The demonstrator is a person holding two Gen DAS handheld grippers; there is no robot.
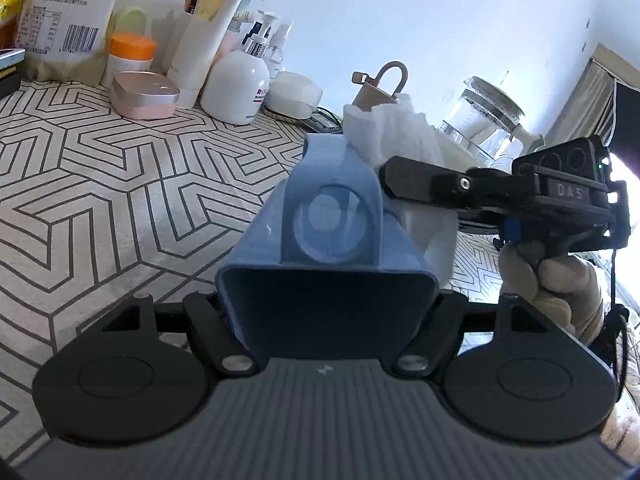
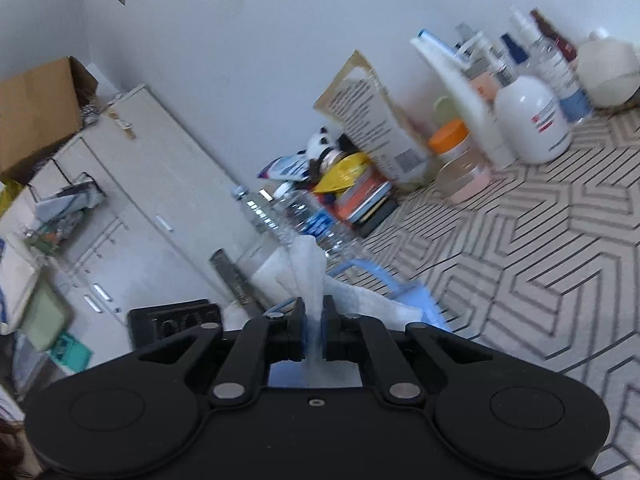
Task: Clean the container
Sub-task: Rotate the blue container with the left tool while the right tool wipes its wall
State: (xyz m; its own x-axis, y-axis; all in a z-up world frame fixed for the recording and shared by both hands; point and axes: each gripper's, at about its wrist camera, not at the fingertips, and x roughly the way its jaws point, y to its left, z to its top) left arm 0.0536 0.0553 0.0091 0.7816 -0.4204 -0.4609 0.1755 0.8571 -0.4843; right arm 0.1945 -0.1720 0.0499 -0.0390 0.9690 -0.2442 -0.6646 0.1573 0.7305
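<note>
- The left gripper [image 1: 326, 308] is clamped on a blue plastic container [image 1: 320, 236], its jaws pressed against the two sides of the container's near end
- The container sticks out ahead of that gripper above the patterned tablecloth [image 1: 120, 184], its round translucent part facing the left wrist camera
- The right gripper [image 2: 314, 330] has its jaws pinched together on a white cloth [image 2: 308, 276], which stands up in a bunch between them
- In the left wrist view the right gripper [image 1: 404, 180] comes in from the right, held by a gloved hand [image 1: 556, 284], and the cloth [image 1: 396, 132] lies against the container's far right side
- In the right wrist view a blue edge of the container [image 2: 416, 300] shows just beyond the cloth
- Along the wall at the back of the table stand a white pump bottle [image 1: 236, 84], a jar with an orange lid [image 1: 130, 54], a pink case [image 1: 144, 94] and a large printed pouch [image 1: 76, 12]
- A glass kettle [image 1: 486, 112] sits farther right, behind the cloth
</note>
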